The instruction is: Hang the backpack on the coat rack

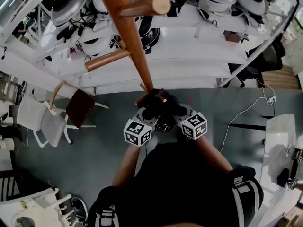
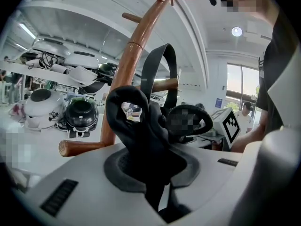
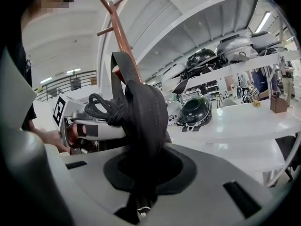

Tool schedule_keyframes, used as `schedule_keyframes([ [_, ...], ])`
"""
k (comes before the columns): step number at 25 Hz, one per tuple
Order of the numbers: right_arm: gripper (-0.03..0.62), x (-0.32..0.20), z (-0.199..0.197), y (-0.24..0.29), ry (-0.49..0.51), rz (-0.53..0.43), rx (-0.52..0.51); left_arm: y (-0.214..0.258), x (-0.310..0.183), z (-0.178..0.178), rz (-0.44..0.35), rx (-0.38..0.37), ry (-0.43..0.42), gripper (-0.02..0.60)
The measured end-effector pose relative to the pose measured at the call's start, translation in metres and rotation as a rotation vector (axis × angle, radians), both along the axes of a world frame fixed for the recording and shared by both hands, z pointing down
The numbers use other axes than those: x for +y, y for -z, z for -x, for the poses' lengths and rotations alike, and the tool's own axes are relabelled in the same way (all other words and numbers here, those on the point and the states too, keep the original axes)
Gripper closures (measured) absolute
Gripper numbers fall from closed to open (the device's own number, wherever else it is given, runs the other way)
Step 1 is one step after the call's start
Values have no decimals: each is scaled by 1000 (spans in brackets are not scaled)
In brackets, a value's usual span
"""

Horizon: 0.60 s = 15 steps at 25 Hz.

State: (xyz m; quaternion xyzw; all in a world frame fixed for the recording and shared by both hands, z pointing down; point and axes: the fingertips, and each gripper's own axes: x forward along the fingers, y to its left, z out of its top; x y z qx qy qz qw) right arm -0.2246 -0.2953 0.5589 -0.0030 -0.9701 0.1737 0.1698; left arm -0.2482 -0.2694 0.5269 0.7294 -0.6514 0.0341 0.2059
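The wooden coat rack rises straight in front of me, with pegs sticking out at several heights. A black backpack hangs bunched against the pole's lower part, held up by both grippers. In the head view my left gripper and right gripper sit side by side below it, tips hidden in the fabric. In the left gripper view the left gripper is shut on a black backpack strap, the pole just behind. My right gripper is shut on a padded strap.
White shelving behind the rack carries helmets and round grey housings. Two chairs stand on the grey floor at left. A white table and a trailing cable lie at right. A person stands far off.
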Motion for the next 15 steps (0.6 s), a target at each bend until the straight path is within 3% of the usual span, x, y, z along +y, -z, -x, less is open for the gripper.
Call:
schedule_keyframes([
  [15,528,-16,36,-24,165,3,35,-22,-12,30,44,7,155,495],
])
